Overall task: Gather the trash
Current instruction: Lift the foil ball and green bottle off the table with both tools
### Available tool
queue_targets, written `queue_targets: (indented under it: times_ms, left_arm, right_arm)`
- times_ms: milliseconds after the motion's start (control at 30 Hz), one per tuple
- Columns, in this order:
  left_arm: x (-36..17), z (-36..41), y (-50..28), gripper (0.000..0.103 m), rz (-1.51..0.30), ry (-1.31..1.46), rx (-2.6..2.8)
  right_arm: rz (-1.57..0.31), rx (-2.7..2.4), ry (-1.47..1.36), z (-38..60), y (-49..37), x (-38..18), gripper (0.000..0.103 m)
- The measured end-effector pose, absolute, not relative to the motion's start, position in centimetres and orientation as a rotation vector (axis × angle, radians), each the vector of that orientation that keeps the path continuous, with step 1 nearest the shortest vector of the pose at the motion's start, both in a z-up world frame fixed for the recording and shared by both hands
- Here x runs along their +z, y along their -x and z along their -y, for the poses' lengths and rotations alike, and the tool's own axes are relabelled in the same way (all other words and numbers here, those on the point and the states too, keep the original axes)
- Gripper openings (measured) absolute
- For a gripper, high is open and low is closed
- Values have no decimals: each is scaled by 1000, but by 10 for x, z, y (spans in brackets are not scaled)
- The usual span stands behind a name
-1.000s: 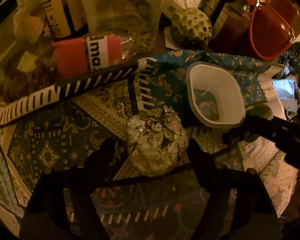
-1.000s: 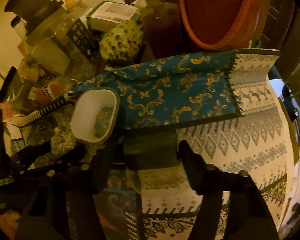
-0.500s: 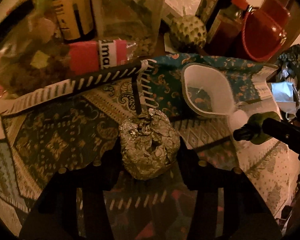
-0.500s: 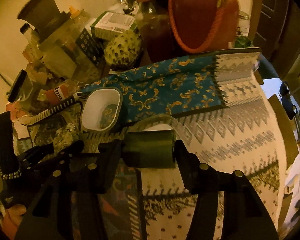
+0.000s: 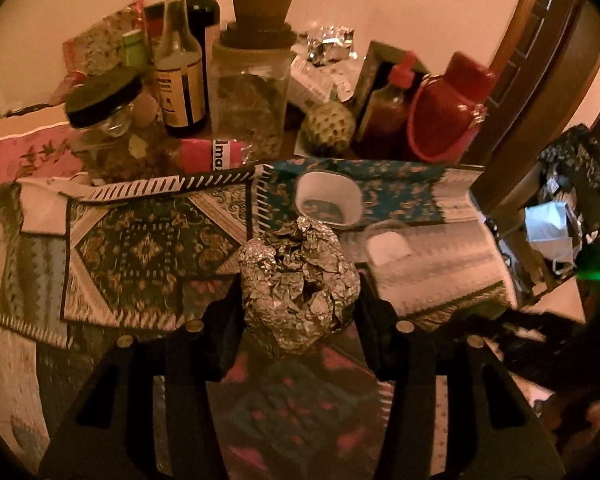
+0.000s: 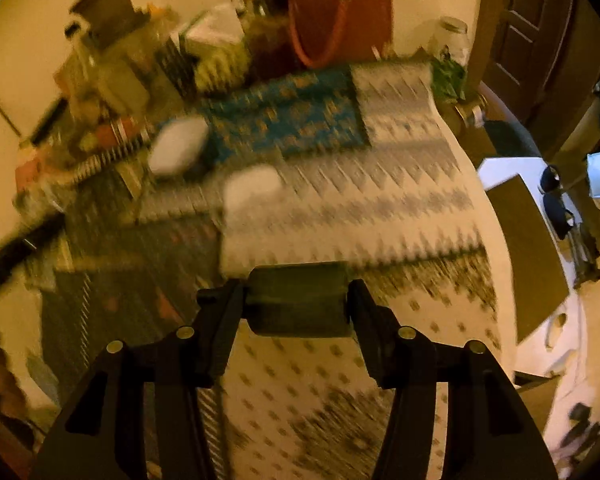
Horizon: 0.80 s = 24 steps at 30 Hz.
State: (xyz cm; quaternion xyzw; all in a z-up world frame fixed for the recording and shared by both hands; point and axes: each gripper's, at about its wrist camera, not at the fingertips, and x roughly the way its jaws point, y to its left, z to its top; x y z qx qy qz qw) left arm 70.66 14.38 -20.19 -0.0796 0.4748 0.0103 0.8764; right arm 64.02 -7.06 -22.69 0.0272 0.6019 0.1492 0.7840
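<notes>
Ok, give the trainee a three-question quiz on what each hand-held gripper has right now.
1. What is the left hand-held gripper shut on?
2. True or false: the right hand-held gripper is empty.
3. Which lies on the patterned cloth just beyond the foil: A) white plastic tub, B) red flask, C) glass jar?

Key:
1. A crumpled foil ball.
2. False: its pads press on a dark green cylinder.
3. A; the flask and jar stand further back.
</notes>
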Motion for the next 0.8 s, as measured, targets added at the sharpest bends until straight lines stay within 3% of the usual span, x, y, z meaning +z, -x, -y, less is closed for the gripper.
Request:
queue_targets:
  times_ms: [267, 400, 467, 800]
  left_arm:
    - [-187, -114, -655, 49, -946, 209, 109]
    - [-187, -105, -630, 49, -940, 244, 179]
    - [-184, -99, -615, 49, -933, 257, 209]
    - [-173, -85, -566, 49, -913, 291, 310]
  right_arm:
    - [-1337, 420, 16, 85, -615, -245, 51]
    - [-1374, 491, -31, 90, -619, -259, 60]
    - [-1388, 502, -30, 91, -620, -267, 53]
    - [-1334, 566, -23, 96, -610, -257, 52]
